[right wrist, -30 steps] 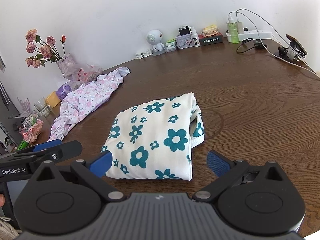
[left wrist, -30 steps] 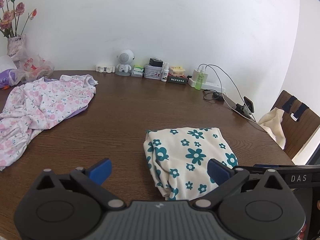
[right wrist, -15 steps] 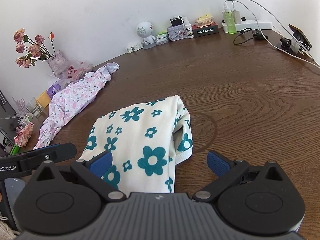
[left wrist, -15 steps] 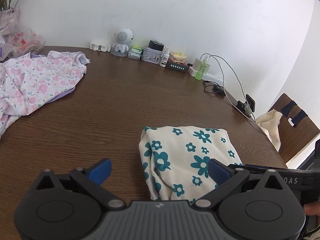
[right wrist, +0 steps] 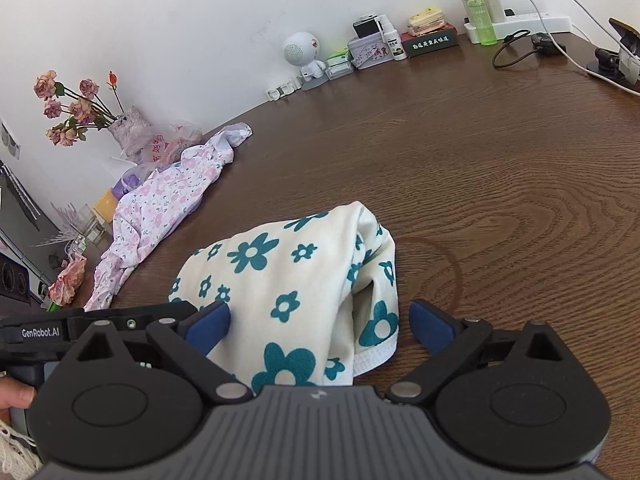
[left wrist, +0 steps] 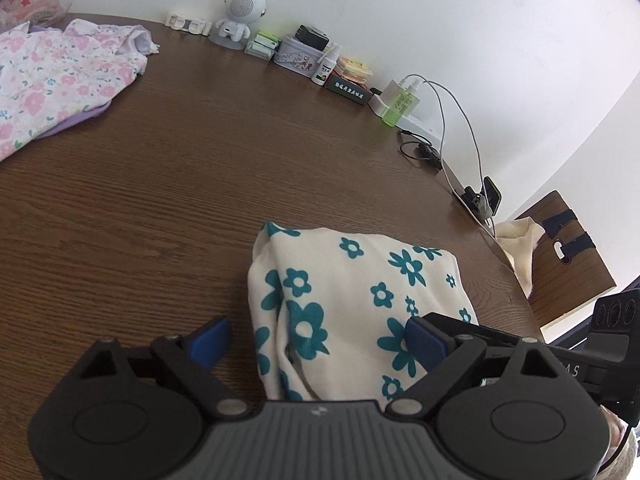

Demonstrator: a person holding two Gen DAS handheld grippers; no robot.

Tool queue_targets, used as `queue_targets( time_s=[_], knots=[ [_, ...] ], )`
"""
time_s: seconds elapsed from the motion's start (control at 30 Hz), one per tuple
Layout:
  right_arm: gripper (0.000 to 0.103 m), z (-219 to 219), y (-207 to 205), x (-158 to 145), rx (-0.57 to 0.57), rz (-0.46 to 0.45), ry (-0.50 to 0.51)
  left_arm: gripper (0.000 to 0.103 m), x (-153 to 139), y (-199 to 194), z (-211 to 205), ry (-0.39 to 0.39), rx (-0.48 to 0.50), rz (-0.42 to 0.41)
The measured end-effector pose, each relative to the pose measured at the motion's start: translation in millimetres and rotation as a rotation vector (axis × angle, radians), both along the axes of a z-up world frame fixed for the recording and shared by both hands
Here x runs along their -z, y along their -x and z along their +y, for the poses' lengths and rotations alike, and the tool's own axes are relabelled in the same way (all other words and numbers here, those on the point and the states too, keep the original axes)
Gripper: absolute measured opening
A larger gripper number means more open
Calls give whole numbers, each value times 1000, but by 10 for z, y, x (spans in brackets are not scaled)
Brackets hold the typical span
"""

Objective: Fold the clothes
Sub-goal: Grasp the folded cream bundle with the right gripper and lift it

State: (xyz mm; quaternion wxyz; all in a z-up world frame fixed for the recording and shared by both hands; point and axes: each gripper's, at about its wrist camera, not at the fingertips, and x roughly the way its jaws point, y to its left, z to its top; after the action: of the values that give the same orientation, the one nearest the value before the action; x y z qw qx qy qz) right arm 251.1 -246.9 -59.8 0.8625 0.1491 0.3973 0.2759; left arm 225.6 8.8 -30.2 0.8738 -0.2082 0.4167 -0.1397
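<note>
A folded cream garment with teal flowers (left wrist: 352, 304) (right wrist: 296, 288) lies on the brown wooden table (left wrist: 160, 184) (right wrist: 500, 184) near its front edge. My left gripper (left wrist: 318, 340) is open, its blue pads straddling the left part of the bundle. My right gripper (right wrist: 320, 324) is open too, its pads either side of the bundle's right end, where the layered hem shows. An unfolded white garment with pink flowers (left wrist: 52, 76) (right wrist: 160, 208) lies spread at the far left of the table.
Along the wall stand a white robot-shaped speaker (left wrist: 240, 12) (right wrist: 304, 52), small boxes and bottles, a power strip with cables (left wrist: 416, 120) (right wrist: 532, 24) and a phone on a stand (left wrist: 490, 196). A vase of flowers (right wrist: 80, 108) sits left. A wooden chair (left wrist: 564, 264) stands right.
Both grippers have moved forward and down onto the folded teal-flowered garment, which now sits between each pair of pads. Both stay open. The garment itself has not shifted.
</note>
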Motion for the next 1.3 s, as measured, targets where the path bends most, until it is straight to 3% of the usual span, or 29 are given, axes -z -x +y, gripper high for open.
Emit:
queue_targets(
  time_s=[0.17, 0.27, 0.43, 0.53, 0.97, 1.17, 1.3],
  knots=[
    [83, -18, -8, 32, -2, 7, -57, 68, 63, -69, 27, 79, 12, 9],
    [67, -49, -3, 77, 5, 28, -110, 59, 106, -83, 53, 122, 10, 13],
    [54, -64, -3, 121, 14, 47, -150, 48, 143, -74, 66, 147, 13, 7],
    [49, -68, 5, 132, 17, 52, -166, 47, 165, -56, 81, 171, 3, 9],
    [40, -44, 173, 32, 42, 43, -236, 39, -91, 197, 80, 168, -14, -97],
    [40, 41, 298, -343, 16, -51, -219, 39, -444, 360, 134, 166, -21, -188],
    [40, 80, 177, -704, -3, -119, -218, 39, -799, 265, 143, 143, -17, -258]
  ],
)
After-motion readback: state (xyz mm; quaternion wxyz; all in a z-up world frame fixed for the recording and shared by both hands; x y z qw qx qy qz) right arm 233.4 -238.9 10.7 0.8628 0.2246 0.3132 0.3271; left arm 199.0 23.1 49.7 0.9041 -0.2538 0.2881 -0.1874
